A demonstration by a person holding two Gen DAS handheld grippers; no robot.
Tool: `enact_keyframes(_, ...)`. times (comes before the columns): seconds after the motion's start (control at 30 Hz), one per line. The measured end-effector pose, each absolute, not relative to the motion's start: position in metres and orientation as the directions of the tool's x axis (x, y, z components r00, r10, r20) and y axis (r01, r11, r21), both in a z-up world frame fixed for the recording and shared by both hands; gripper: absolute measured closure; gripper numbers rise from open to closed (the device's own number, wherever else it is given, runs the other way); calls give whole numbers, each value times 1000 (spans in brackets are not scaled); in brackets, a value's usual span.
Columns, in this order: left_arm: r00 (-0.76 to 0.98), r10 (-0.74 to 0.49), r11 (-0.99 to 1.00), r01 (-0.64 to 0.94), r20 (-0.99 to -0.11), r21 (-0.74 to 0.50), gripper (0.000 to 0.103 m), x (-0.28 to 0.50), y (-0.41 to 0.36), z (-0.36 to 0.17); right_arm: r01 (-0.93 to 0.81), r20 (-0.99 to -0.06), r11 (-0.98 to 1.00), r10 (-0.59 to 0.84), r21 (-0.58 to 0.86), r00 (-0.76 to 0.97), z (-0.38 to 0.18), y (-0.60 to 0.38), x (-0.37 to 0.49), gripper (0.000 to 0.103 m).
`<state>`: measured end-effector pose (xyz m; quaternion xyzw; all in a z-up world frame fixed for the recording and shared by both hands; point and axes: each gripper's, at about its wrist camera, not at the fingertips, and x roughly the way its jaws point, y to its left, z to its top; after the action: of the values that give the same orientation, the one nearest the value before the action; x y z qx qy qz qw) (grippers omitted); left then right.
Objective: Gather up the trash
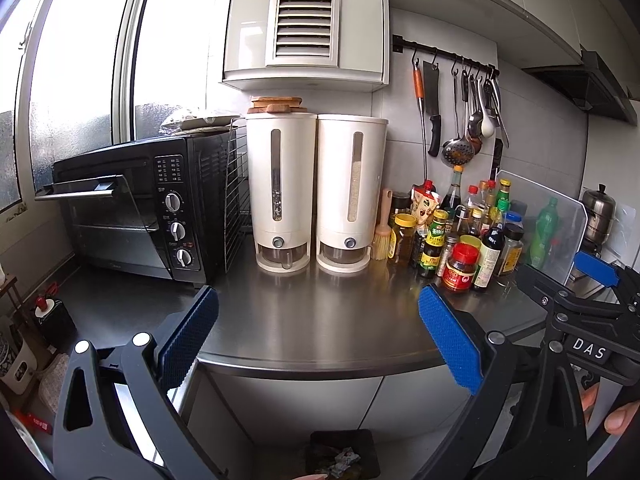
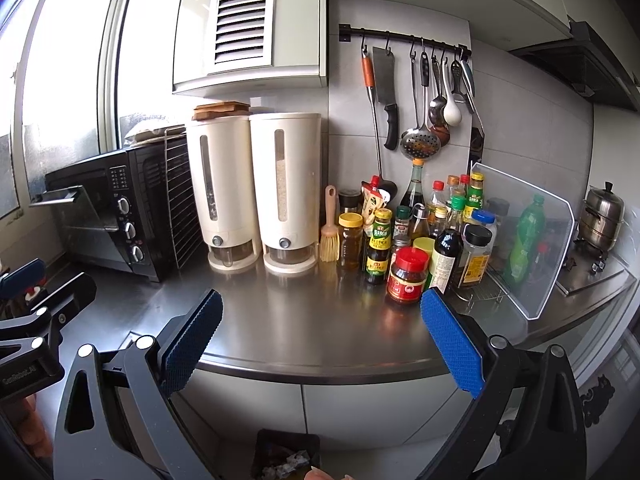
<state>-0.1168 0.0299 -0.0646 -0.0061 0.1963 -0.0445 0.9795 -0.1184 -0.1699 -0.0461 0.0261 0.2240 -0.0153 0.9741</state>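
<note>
A dark trash bin (image 1: 346,456) sits on the floor below the counter, with crumpled wrappers (image 1: 343,462) inside; it also shows in the right wrist view (image 2: 286,458). My left gripper (image 1: 318,340) is open and empty, held above the steel counter's front edge (image 1: 320,360). My right gripper (image 2: 320,340) is open and empty, also above the counter edge (image 2: 320,368). The right gripper shows at the right of the left wrist view (image 1: 580,300). No trash shows on the counter.
A black toaster oven (image 1: 132,216) stands at the left, its door ajar. Two white dispensers (image 1: 316,192) stand at the back. Several sauce bottles and jars (image 2: 424,236) crowd the right, beside a clear splash guard (image 2: 528,240). Utensils hang on a wall rail (image 2: 404,38).
</note>
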Motion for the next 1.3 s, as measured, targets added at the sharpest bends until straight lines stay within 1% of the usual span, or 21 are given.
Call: enact_keyframes(1.3,918,-84,996,78,-387,-33,8,-113,34,-69,37,-452,997,-1,72,892,-55,-174,-116,3)
